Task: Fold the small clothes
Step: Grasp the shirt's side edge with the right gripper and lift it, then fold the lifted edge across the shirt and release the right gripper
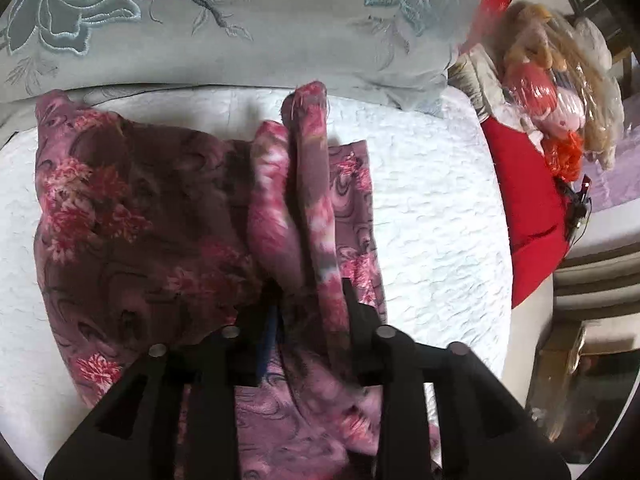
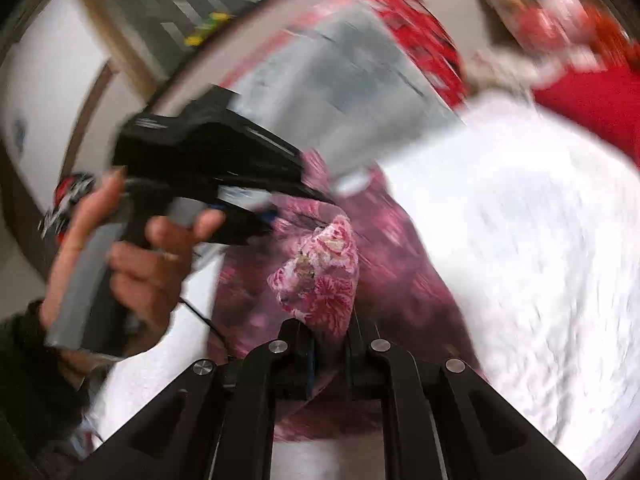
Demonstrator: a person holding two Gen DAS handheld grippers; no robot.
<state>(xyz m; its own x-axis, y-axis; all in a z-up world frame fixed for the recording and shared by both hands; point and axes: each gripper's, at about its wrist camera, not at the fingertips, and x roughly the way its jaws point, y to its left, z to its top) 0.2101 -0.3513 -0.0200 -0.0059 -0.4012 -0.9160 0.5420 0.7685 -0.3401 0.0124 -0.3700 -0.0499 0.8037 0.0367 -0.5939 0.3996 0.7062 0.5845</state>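
White bumpy bedding (image 1: 432, 208) covers the bed I work on. I count one cloth (image 1: 132, 216), purple with pink flowers, lying on it. I count two grippers. My left gripper (image 1: 310, 284) has its tongs closed on a raised fold of the cloth, and that fold stands up in a ridge. My right gripper (image 2: 324, 324) has its tongs clamped on a bunched pink corner of the same cloth (image 2: 320, 276). That view is blurry. In it I see the left hand (image 2: 132, 256) around the other gripper's grey handle. One pale blue pillow (image 1: 248, 32) with stitched flowers lies behind the cloth. One red cushion (image 1: 524, 200) and one doll in a clear bag (image 1: 560, 96) sit beside the bed.
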